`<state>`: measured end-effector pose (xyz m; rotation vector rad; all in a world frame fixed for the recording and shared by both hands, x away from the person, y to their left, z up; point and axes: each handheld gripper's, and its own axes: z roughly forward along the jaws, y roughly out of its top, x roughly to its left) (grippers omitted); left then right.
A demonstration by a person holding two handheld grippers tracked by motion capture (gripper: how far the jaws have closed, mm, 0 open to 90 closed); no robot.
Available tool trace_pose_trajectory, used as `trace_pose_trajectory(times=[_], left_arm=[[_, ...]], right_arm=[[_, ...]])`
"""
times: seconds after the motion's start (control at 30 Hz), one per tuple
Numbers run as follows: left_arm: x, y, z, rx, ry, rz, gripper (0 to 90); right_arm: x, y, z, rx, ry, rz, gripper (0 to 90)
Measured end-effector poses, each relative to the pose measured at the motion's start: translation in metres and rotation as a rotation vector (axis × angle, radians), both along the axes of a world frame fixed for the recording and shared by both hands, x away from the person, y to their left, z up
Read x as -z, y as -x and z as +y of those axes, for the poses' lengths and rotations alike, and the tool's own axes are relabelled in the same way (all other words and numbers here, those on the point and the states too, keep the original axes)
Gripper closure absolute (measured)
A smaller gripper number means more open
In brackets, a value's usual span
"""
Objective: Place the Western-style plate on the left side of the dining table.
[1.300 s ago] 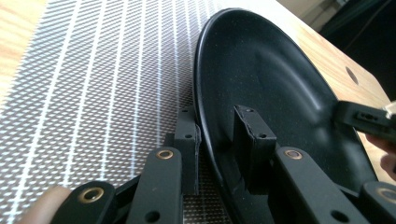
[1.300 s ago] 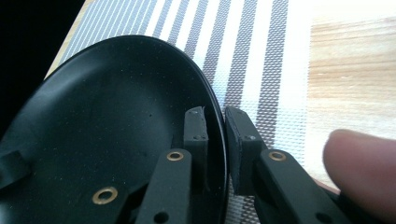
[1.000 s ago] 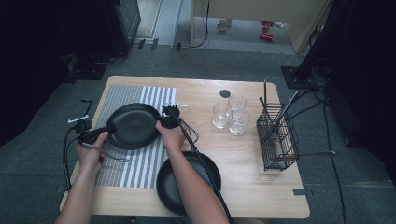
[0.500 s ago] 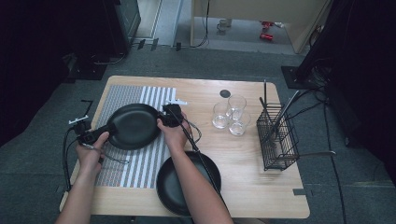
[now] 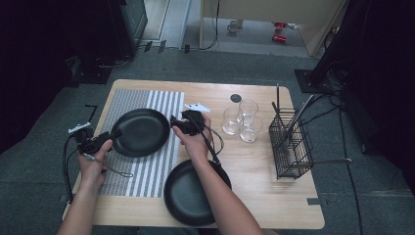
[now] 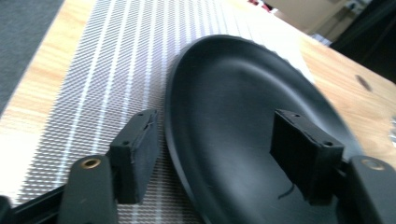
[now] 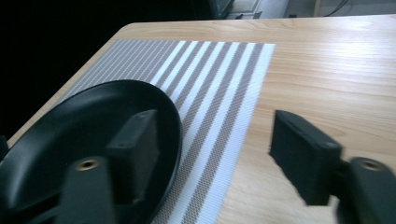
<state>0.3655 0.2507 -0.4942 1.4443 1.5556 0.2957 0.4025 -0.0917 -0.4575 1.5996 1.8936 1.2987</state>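
A black plate (image 5: pixel 142 131) lies on the striped placemat (image 5: pixel 147 171) at the table's left half. My left gripper (image 5: pixel 116 133) is at the plate's left rim and my right gripper (image 5: pixel 173 122) at its right rim. Both pairs of jaws have just been opening. In the left gripper view the left gripper (image 6: pixel 219 135) straddles the plate's (image 6: pixel 233 93) rim, pads apart from it. In the right gripper view the right gripper (image 7: pixel 215 128) has one jaw over the plate (image 7: pixel 56 126) and the other over bare wood. Neither grips anything.
A second black plate (image 5: pixel 188 200) sits at the front middle, partly under the right forearm. Three glasses (image 5: pixel 242 120) stand right of centre. A wire basket (image 5: pixel 291 144) with utensils is at the right. A small black disc (image 5: pixel 236 98) and a white scrap (image 5: pixel 195 105) lie farther back.
The right hand has drawn slightly right, off the plate's rim, and the left hand has eased back a little. The plate stays in place on the placemat.
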Motion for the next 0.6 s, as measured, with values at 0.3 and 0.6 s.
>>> trace_pose_trajectory(times=[0.3, 0.6], left_arm=[[-0.019, 0.023, -0.008, 0.055, -0.009, -0.075, 17.7], [-0.027, 0.04, -0.024, 0.112, -0.032, -0.082, 15.0]], right_arm=[[-0.014, 0.023, -0.026, -0.008, -0.016, 0.001, 9.9], [-0.021, 0.047, -0.05, -0.036, 0.012, -0.02, 0.0]])
